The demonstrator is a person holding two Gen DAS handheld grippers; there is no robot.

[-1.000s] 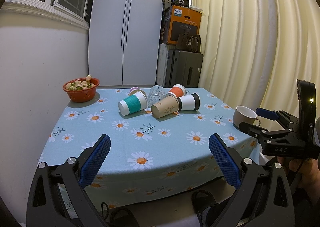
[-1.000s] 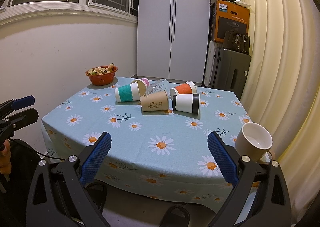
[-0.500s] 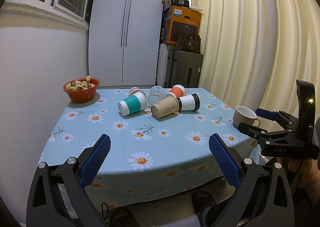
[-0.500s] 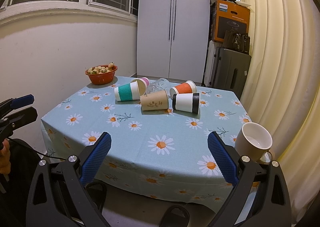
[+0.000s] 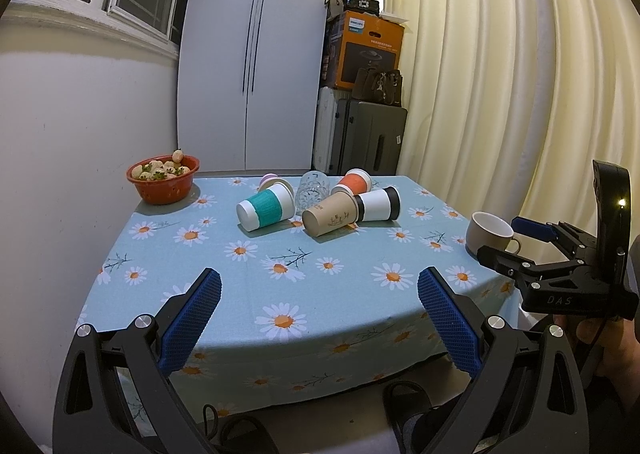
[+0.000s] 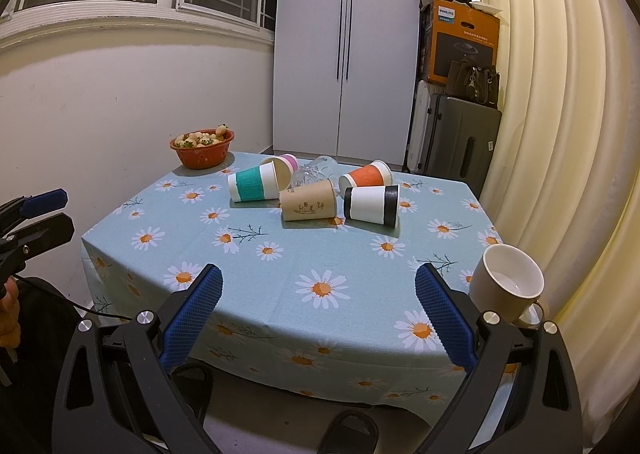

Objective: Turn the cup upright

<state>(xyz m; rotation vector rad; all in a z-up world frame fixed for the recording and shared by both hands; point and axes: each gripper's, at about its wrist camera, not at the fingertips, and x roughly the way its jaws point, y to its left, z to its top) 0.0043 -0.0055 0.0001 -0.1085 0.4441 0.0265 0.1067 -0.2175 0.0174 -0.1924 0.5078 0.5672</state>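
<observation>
While held short of the table edge, left gripper (image 5: pixel 318 296) and right gripper (image 6: pixel 318 294) both spread wide, gripping nothing. Five paper cups (image 6: pixel 308 205) and a glass (image 6: pixel 314 172) tipped over mid-table; white mug (image 6: pixel 506 286) upright, contents unclear. Strawberries in orange bowl (image 6: pixel 202 148). Daisy tablecloth (image 6: pixel 280 254), cream curtains (image 6: pixel 560 114).

From my feed I count, on the desk (image 6: pixel 280 274): five paper cups on their sides, clustered around one clear glass (image 6: pixel 314 172), teal (image 6: pixel 256 184), pink (image 6: pixel 290 161), brown (image 6: pixel 308 200), orange (image 6: pixel 366 176), black-banded (image 6: pixel 372 204); one upright mug (image 6: pixel 506 288), well apart from the glass; one red bowl (image 6: pixel 202 148) of fruit, also well apart.
</observation>
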